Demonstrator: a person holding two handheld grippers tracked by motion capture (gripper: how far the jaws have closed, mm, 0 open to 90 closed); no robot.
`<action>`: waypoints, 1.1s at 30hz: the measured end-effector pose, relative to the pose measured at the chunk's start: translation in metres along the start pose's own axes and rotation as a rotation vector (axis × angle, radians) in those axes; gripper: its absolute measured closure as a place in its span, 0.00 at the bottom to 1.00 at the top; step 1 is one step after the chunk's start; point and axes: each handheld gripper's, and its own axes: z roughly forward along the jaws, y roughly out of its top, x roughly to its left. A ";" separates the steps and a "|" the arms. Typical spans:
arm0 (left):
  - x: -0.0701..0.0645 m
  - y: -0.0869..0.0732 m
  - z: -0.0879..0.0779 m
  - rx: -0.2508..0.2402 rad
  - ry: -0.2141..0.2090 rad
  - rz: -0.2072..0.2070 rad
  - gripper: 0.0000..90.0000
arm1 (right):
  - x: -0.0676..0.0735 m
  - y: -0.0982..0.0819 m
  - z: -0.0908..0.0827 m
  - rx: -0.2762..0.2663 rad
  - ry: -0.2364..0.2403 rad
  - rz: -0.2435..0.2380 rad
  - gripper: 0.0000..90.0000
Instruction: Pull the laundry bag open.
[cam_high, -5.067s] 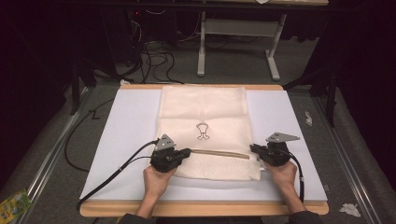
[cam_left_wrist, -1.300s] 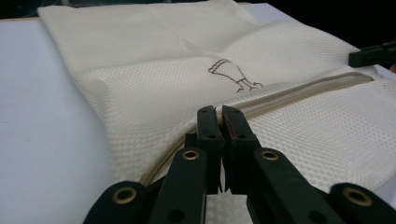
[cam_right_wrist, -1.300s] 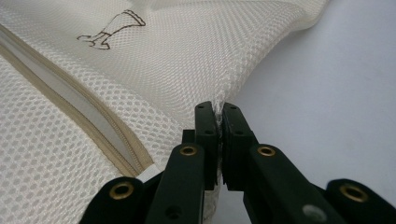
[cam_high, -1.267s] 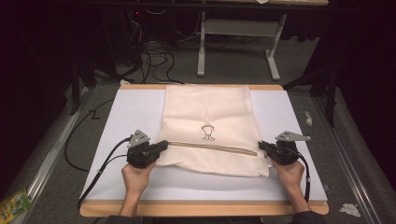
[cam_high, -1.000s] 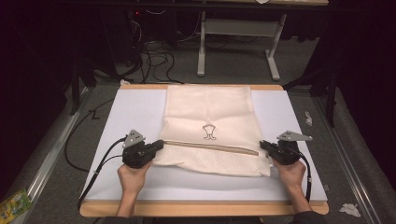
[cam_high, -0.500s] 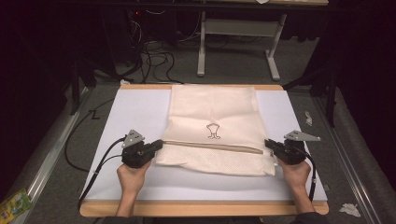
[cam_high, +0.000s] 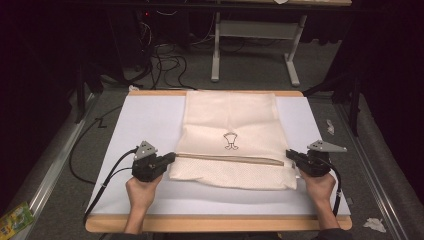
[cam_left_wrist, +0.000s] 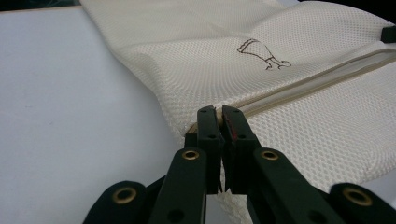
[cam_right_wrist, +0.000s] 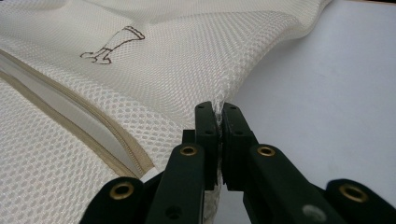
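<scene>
On white desk top, centred, cream mesh laundry bag (cam_high: 231, 140) lying flat, far end reaching desk's far edge, near part with zipper (cam_high: 230, 159) running crosswise. Left claw (cam_high: 170, 158) pinching bag's left edge at zipper end, jaws clenched on mesh. Right claw (cam_high: 290, 155) pinching opposite right edge, jaws likewise clenched on seam. Bag looking light, soft, limp; likely sagging between grips, mesh snagging easily. Seams and zipper tape seeming firmest places for gripping; pulling both sides evenly keeping fabric taut.
</scene>
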 end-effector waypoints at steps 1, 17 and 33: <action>0.000 -0.001 0.000 0.002 -0.003 -0.002 0.97 | 0.000 0.000 0.000 0.003 0.001 -0.001 0.98; 0.000 -0.012 0.005 0.079 -0.017 -0.021 0.96 | -0.001 -0.013 0.016 0.093 0.015 0.007 0.96; 0.007 -0.025 0.013 0.113 -0.031 -0.055 0.95 | 0.000 -0.015 0.023 0.143 0.002 -0.016 0.92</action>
